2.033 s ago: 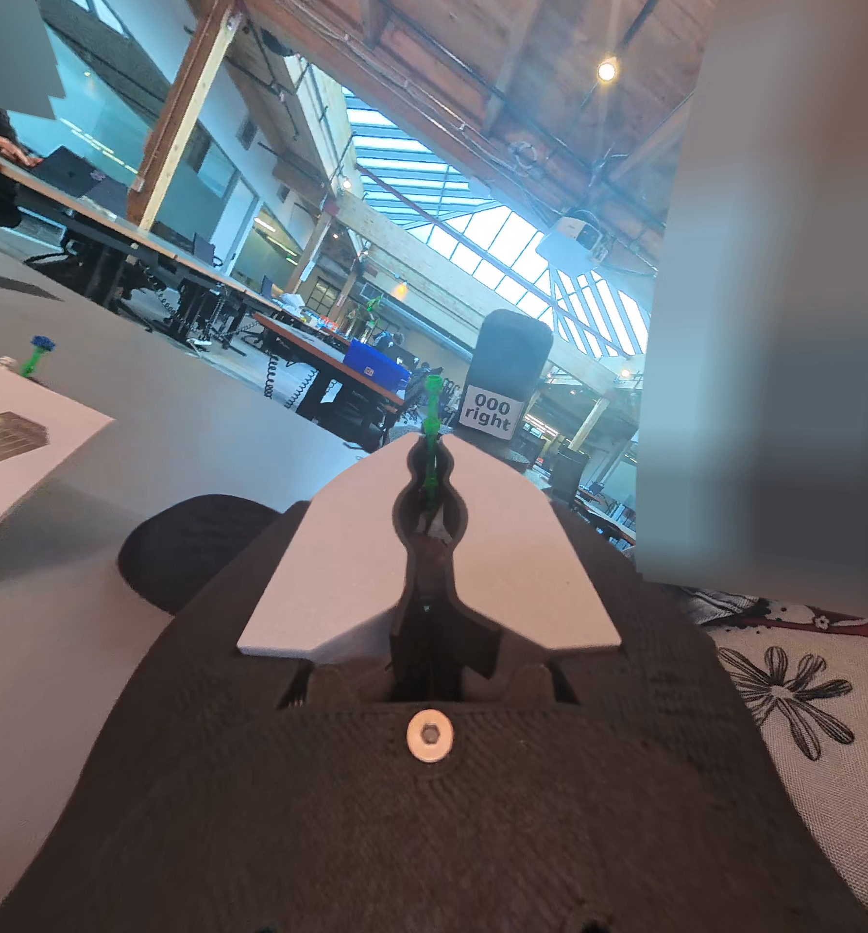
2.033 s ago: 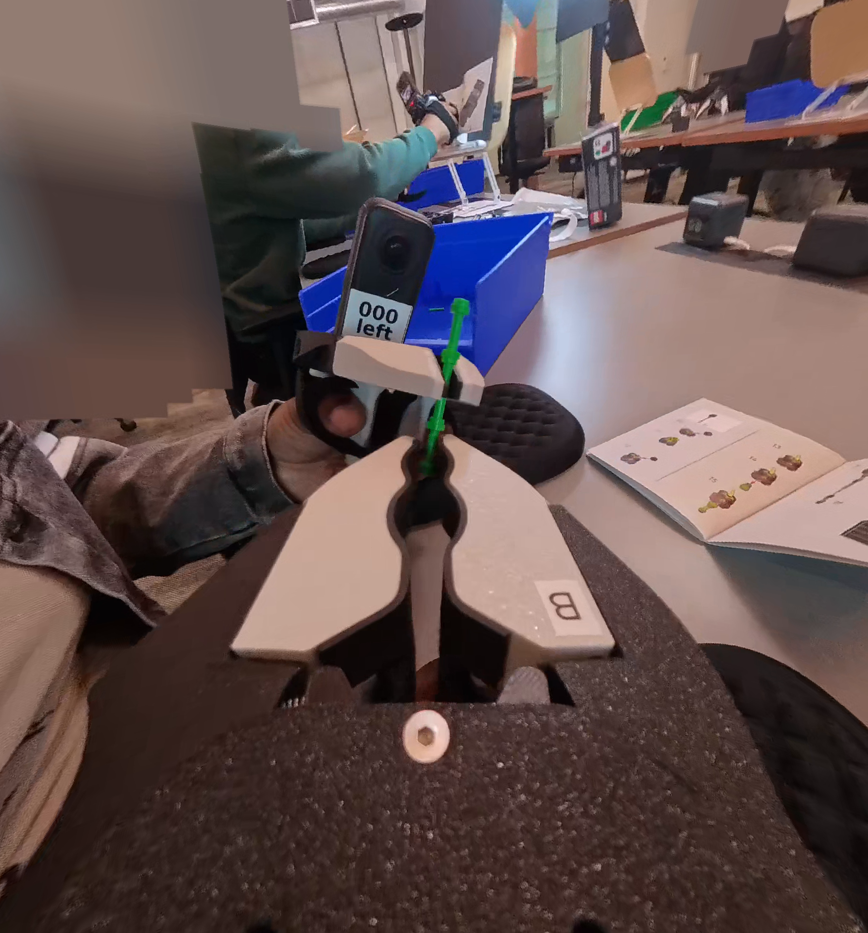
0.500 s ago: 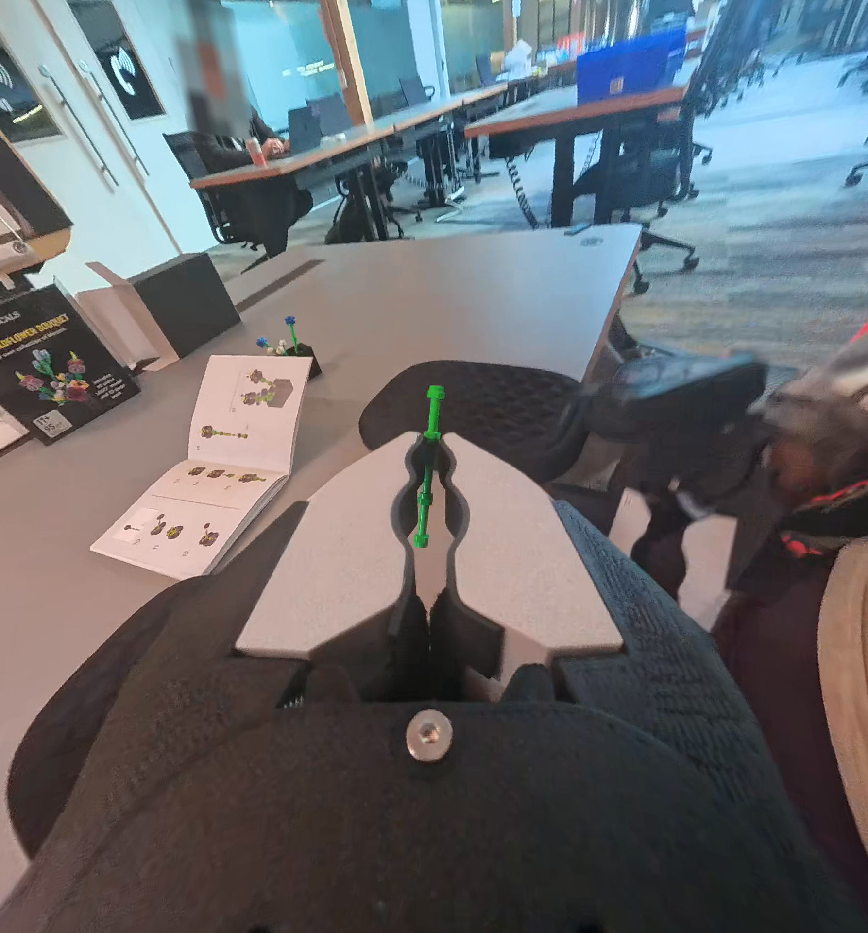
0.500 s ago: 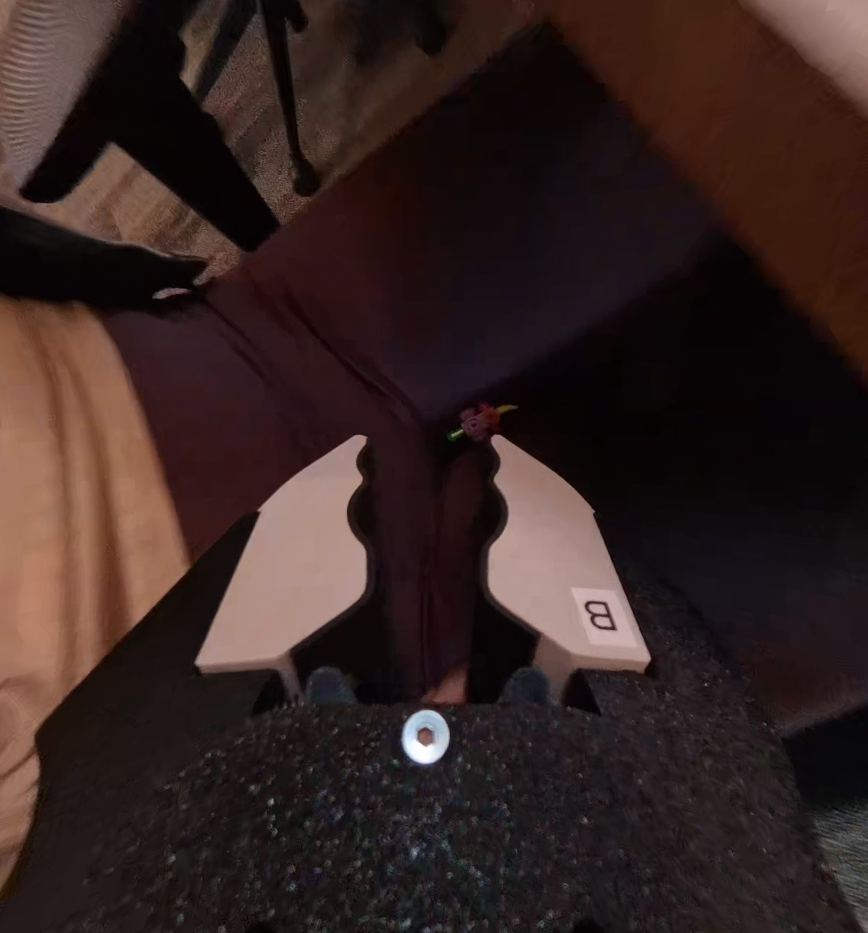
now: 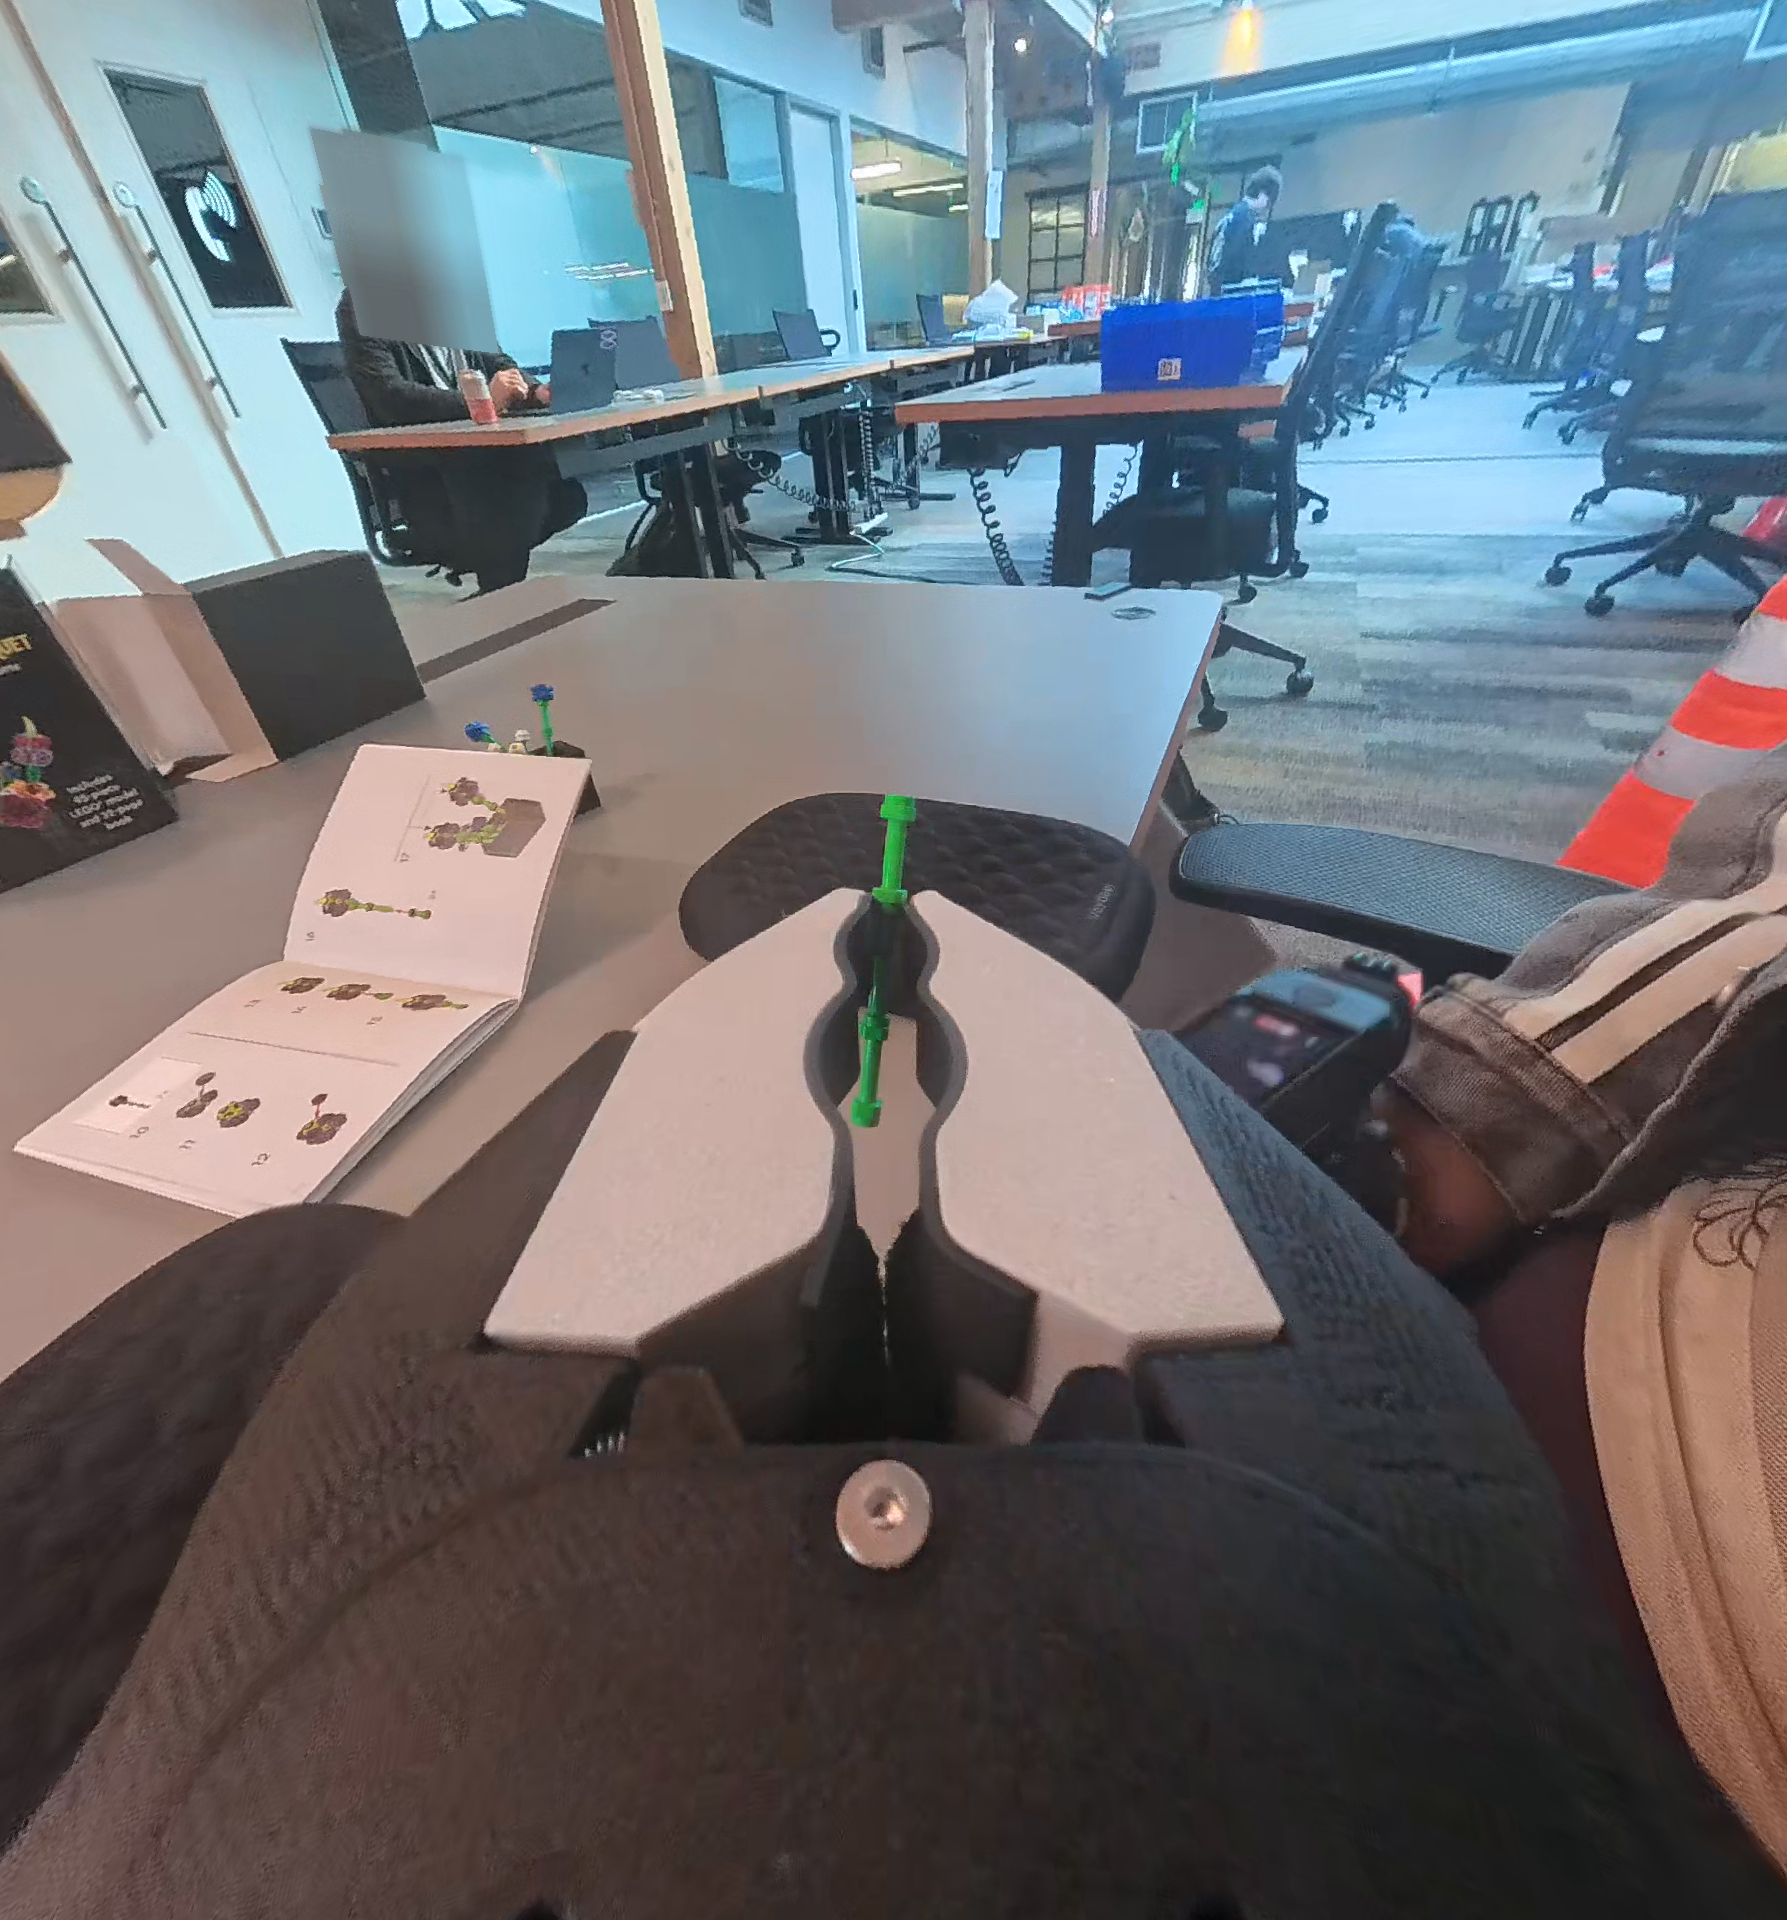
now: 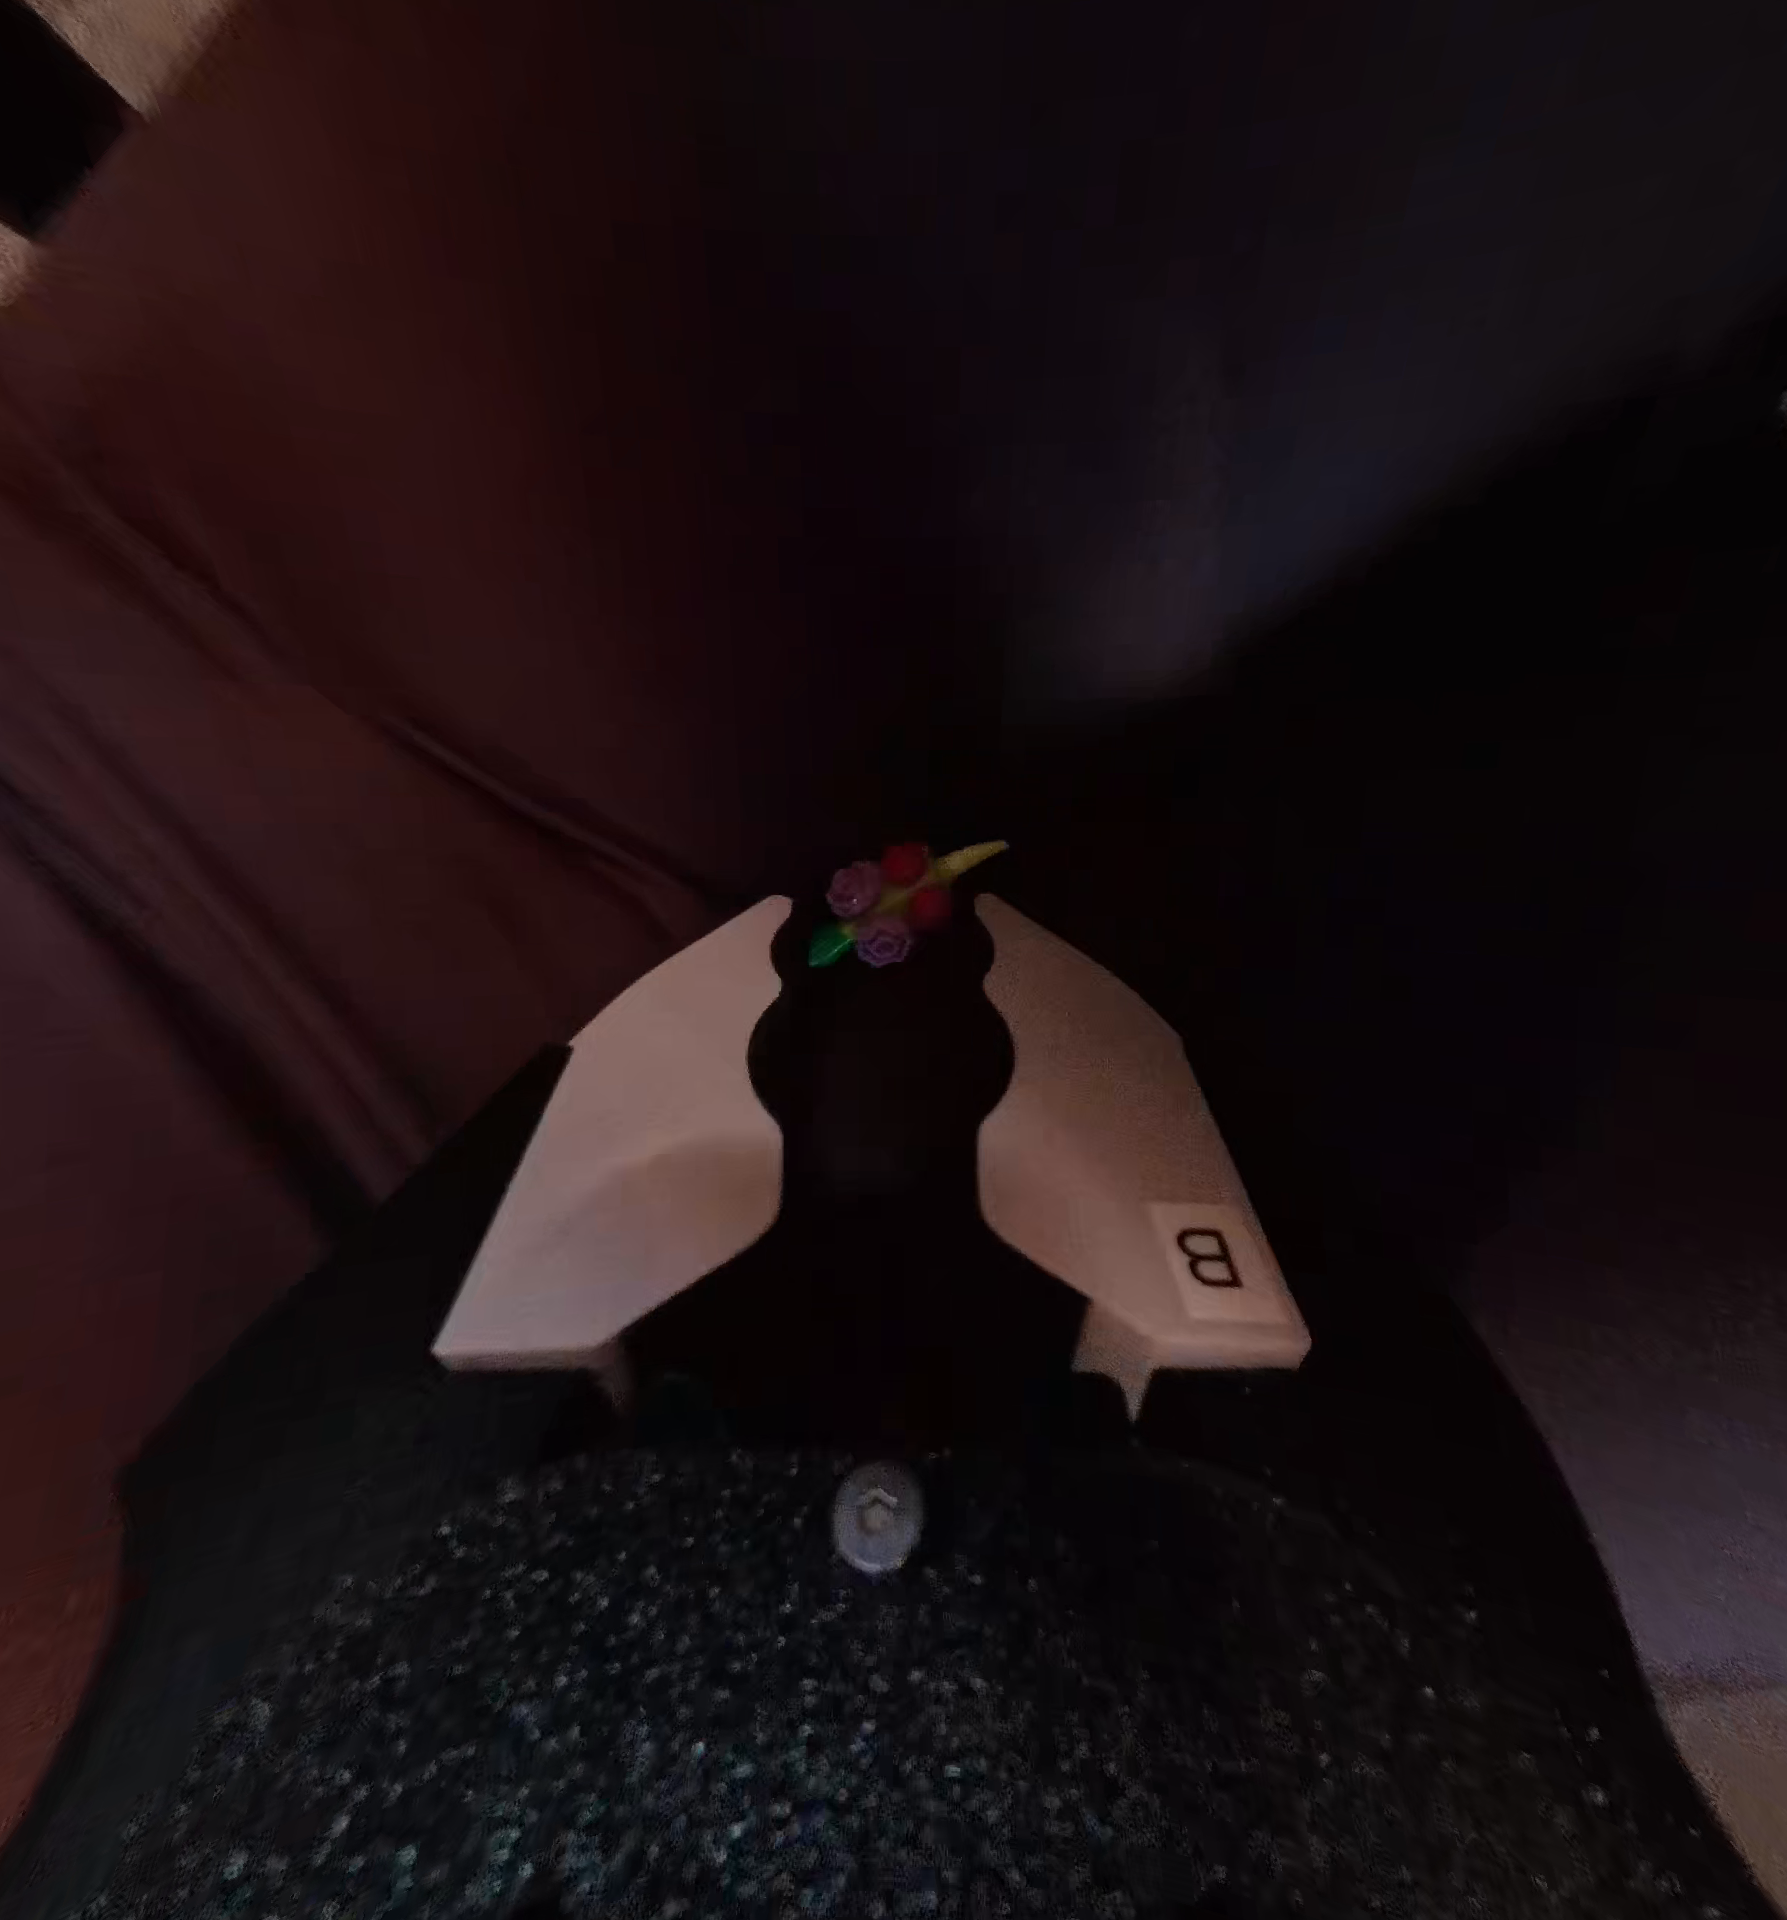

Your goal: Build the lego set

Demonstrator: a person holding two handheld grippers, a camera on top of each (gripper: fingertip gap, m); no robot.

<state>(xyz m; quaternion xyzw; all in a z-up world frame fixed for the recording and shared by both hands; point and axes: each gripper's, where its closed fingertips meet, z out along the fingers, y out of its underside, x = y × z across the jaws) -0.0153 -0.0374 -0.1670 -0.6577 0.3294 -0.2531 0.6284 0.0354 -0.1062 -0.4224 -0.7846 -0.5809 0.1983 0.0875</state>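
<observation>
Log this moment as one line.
left tool: shut on green stem | right tool: open, by flower cluster on dark fabric

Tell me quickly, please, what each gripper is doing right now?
Left gripper: shut on the green stem.
Right gripper: open, its tips on either side of a small flower cluster lying on dark fabric, not gripping it.

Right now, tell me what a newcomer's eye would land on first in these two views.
First, the bright green stem, pinched upright at the tips of the left gripper, above the near edge of the grey table. Next, the small flower cluster of purple and red blooms, lying on dark fabric just past the open right gripper. Then the open instruction booklet, left on the table.
</observation>
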